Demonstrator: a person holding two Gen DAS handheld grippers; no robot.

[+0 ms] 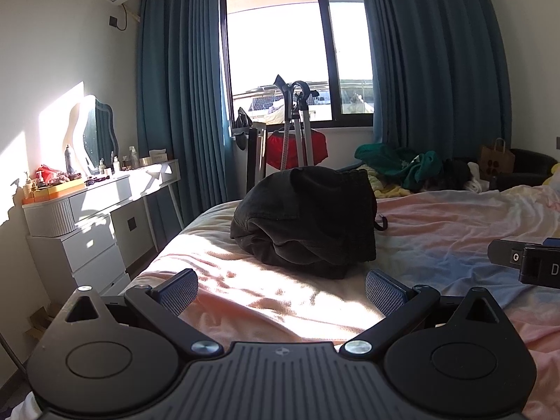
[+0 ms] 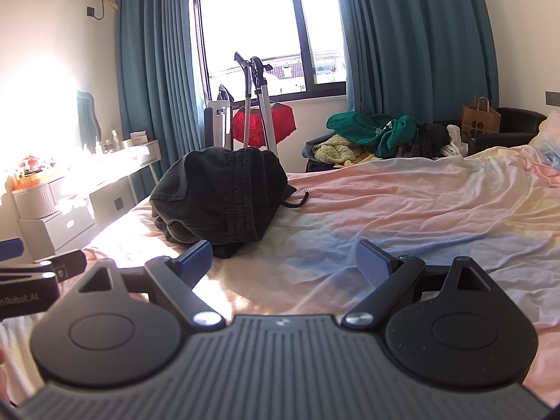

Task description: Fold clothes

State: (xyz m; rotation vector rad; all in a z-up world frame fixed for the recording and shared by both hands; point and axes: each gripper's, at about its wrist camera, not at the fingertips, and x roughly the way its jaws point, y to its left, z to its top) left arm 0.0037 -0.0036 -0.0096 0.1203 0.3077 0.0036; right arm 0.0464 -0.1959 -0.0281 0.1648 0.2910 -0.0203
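A black garment (image 1: 308, 220) (image 2: 220, 196) lies bunched in a rolled heap on the pastel bedsheet (image 1: 437, 231) (image 2: 402, 203), its elastic waistband showing in the right wrist view. My left gripper (image 1: 281, 288) hovers open just in front of the heap, nothing between its fingers. My right gripper (image 2: 283, 262) is also open and empty, just in front of the heap's right side. The right gripper's side shows at the right edge of the left wrist view, and the left gripper's at the left edge of the right wrist view.
A pile of clothes with a green garment (image 1: 402, 164) (image 2: 378, 129) sits beyond the bed's far side. A white dresser (image 1: 87, 217) with bottles stands left. A garment steamer (image 1: 297, 129) and red item stand under the window. A paper bag (image 2: 479, 119) rests on a dark chair.
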